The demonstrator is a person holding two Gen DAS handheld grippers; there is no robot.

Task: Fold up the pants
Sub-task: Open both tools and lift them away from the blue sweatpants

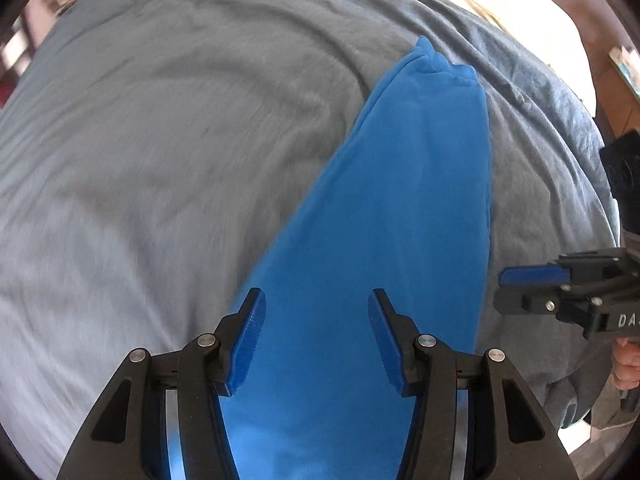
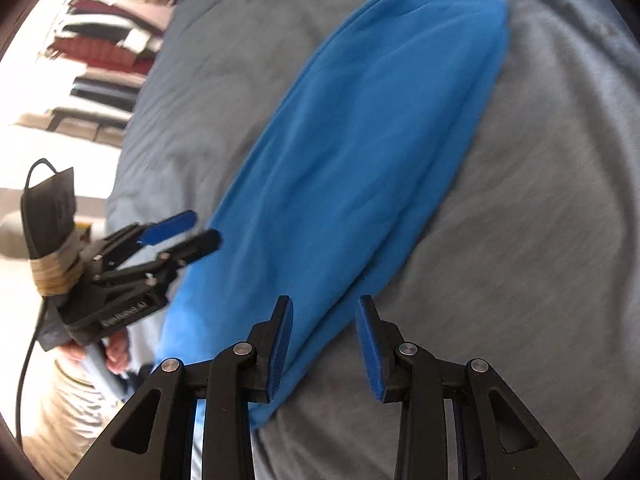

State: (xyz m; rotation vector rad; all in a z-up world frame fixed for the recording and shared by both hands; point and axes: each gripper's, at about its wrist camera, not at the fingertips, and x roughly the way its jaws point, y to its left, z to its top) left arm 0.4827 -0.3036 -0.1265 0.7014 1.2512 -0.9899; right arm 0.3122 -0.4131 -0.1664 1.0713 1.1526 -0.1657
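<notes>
Bright blue pants lie folded lengthwise into one long strip on a grey bedspread. My left gripper is open and empty, hovering above the near end of the strip. My right gripper is open and empty, above the near right edge of the pants. The right gripper also shows at the right edge of the left wrist view. The left gripper shows at the left of the right wrist view, beside the pants' left edge.
The grey bedspread covers the whole bed. Shelves with stacked folded clothes stand beyond the bed's left side. The holder's hands and beige trousers are at the near edge. A wooden floor and wall lie to the far right.
</notes>
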